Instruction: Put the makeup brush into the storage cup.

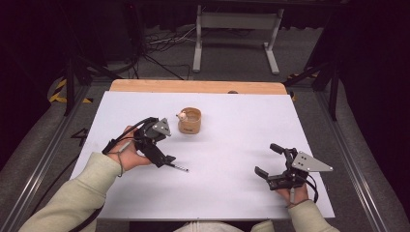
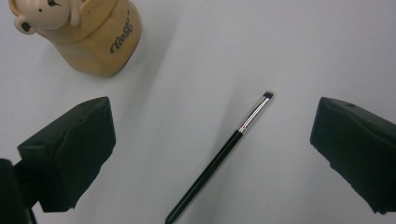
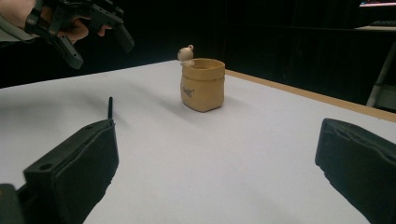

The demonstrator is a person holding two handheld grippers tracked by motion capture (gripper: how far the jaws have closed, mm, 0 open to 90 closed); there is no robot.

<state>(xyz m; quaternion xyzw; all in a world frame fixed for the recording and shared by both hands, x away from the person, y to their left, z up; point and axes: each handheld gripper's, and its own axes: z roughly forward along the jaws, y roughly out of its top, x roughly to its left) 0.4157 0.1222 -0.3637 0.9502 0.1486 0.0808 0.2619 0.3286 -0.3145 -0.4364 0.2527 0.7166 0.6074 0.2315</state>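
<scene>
A tan pot with a small bear figure on its rim stands upright near the middle of the white worktop; its inside looks empty in the high view. The left hand-held gripper hangs just above a black brush lying flat on the worktop, jaws wide apart either side of it and not touching it, while the right hand-held gripper waits well apart, jaws also spread and empty. Around the worktop lie grey carpet, cables and a white frame against a dark room.
</scene>
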